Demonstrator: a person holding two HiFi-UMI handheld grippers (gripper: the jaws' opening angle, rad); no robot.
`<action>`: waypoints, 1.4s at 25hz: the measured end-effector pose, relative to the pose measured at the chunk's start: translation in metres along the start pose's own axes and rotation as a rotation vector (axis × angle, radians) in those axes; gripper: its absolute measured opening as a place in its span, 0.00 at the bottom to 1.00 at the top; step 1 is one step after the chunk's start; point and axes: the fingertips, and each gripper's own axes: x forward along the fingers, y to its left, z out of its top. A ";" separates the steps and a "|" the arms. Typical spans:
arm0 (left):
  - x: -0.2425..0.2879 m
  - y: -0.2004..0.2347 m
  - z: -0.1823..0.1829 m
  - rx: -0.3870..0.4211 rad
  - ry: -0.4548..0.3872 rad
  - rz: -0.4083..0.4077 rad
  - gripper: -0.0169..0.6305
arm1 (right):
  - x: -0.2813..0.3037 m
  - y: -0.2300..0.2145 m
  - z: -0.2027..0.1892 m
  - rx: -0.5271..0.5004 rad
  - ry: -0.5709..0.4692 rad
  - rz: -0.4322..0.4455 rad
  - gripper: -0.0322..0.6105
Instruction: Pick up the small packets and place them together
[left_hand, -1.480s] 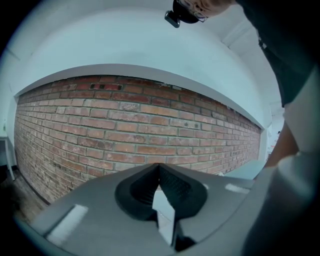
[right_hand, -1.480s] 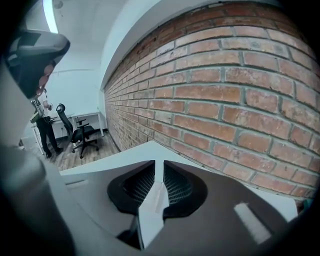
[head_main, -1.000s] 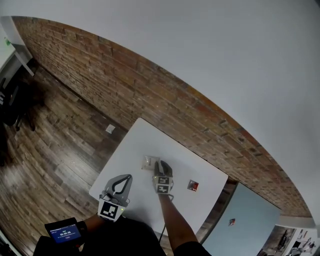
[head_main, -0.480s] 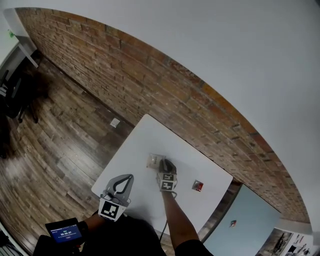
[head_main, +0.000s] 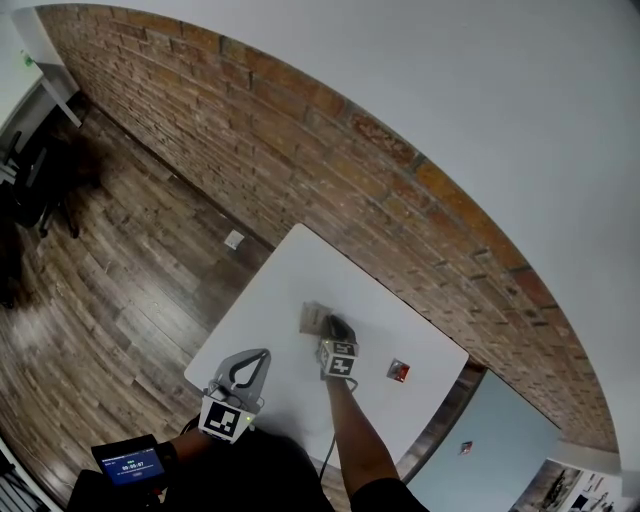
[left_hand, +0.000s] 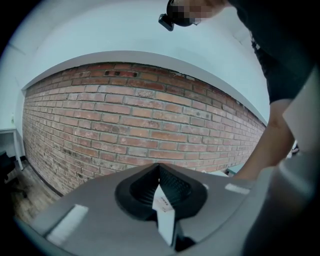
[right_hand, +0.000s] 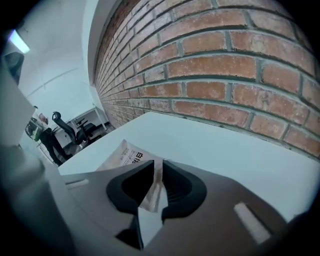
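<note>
On the white tabletop (head_main: 285, 285), near its middle, a pale printed packet (right_hand: 125, 156) lies flat. The right tongs (right_hand: 157, 165) reach down to its near edge. They have just been closing, and now pinch that edge in the narrow gap between them (the rest of the packet rests on the tabletop). To the right in the head view, well apart from this packet, a small red packet (head_main: 399, 371) lies alone. The left tongs (left_hand: 159, 169) hang near the tabletop's near edge, facing a brick wall (left_hand: 150, 115). They are together on a small white packet (left_hand: 164, 212), gripped edge-on.
</note>
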 end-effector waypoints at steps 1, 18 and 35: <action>0.000 0.000 0.000 0.003 -0.002 0.000 0.03 | -0.002 -0.001 0.001 0.012 -0.004 -0.003 0.14; -0.003 -0.006 -0.006 -0.007 0.014 0.008 0.03 | 0.001 0.010 0.001 0.138 0.004 0.147 0.13; -0.004 -0.023 0.001 -0.004 0.000 -0.001 0.03 | -0.042 0.008 0.024 0.016 -0.095 0.196 0.05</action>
